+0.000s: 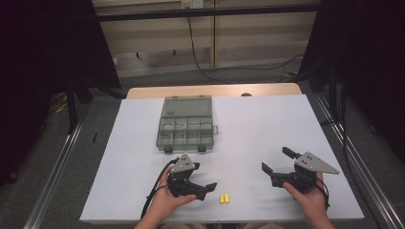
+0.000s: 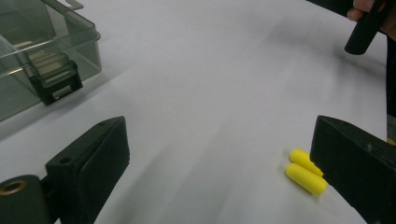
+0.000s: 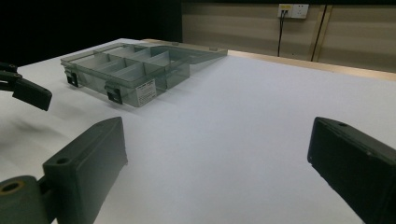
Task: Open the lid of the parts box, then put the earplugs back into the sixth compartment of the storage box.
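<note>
Bench [image 1: 267, 124] first: its white sheet carries the open compartment box [image 1: 185, 126] at the far middle. Left hand-held gripper [image 1: 203, 187], jaws spread, should shift right to centre over the two yellow earplugs [image 2: 306, 171] lying near its right jaw. Right hand-held gripper [image 1: 276, 160] waits released.

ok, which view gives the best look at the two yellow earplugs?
The left gripper view: the yellow earplugs lie large and close, side by side on the white table, next to one of the left gripper jaws, which stand open. The high view has them as a tiny yellow spot near that gripper.
</note>
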A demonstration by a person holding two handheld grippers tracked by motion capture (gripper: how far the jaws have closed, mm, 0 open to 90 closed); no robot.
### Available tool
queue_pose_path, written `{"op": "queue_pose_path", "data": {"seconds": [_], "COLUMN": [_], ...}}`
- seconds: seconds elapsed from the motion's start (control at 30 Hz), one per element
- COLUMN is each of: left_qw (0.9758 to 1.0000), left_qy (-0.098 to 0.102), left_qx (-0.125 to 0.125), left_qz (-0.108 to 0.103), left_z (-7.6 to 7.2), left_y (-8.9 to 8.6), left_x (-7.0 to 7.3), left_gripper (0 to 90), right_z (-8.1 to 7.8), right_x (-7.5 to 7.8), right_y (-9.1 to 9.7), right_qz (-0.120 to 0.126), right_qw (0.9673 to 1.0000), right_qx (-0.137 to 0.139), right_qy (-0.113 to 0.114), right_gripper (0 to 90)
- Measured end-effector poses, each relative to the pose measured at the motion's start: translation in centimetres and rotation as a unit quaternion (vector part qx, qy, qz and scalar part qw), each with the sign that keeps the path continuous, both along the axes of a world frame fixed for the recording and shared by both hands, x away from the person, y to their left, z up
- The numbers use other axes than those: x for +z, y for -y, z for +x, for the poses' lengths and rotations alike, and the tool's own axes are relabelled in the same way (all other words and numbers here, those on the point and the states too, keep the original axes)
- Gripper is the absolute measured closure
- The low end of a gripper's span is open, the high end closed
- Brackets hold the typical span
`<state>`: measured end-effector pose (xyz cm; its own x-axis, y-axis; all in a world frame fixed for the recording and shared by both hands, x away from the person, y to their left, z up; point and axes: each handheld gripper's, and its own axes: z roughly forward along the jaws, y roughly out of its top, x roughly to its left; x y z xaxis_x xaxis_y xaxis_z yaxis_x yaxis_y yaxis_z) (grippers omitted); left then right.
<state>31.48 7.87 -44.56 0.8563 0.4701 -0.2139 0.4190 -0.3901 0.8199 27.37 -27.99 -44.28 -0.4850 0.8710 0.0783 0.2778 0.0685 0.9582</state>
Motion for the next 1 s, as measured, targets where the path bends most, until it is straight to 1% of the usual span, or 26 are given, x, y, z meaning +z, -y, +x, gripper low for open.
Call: {"op": "queue_pose_path", "data": {"seconds": [0.07,0.13,0.2,0.27,0.37,0.47,0.7,0.77,0.83,0.93,1.0], "left_qw": [1.0000,0.9999,0.9999,0.9999,0.9997,0.9996,0.9994,0.9994,0.9994,0.9993,0.9992], "left_qy": [-0.002,0.000,0.000,0.002,0.000,0.000,-0.003,-0.002,-0.001,-0.001,-0.002], "left_qx": [-0.006,-0.010,-0.012,-0.015,-0.022,-0.028,-0.030,-0.032,-0.032,-0.034,-0.037], "left_qz": [0.001,0.006,0.004,0.008,0.012,0.011,0.015,0.015,0.013,0.015,0.016], "left_z": [-0.2,-0.3,-0.4,-0.4,-0.5,-0.5,-0.5,-0.6,-0.6,-0.6,-0.7], "left_y": [0.1,0.2,0.3,0.4,0.7,0.9,1.1,1.1,1.1,1.2,1.3], "left_x": [0.0,0.0,0.0,0.0,-0.1,-0.1,-0.2,-0.2,-0.2,-0.1,-0.2], "left_gripper": [5.2,5.7,5.8,6.0,6.0,5.9,5.9,5.9,5.9,6.0,6.1], "right_z": [0.1,0.1,0.0,0.0,0.0,0.1,0.2,0.1,0.0,0.0,0.0], "right_x": [0.0,0.0,0.0,0.1,0.1,0.0,0.1,0.1,0.0,0.1,0.1], "right_y": [0.0,-0.1,-0.1,-0.1,-0.1,-0.1,-0.1,0.0,0.0,0.1,0.0], "right_qz": [-0.001,0.000,0.000,-0.001,-0.001,-0.002,-0.001,-0.005,0.000,0.000,-0.004], "right_qw": [1.0000,1.0000,1.0000,1.0000,1.0000,1.0000,1.0000,1.0000,1.0000,1.0000,1.0000], "right_qx": [0.002,0.002,0.002,0.003,0.002,0.003,0.000,0.000,0.000,0.000,0.001], "right_qy": [0.000,0.001,0.001,0.002,0.003,0.002,0.002,0.003,0.000,0.002,0.003], "right_gripper": [4.2,4.3,4.4,4.4,4.4,4.4,4.4,4.5,4.5,4.5,4.5]}}
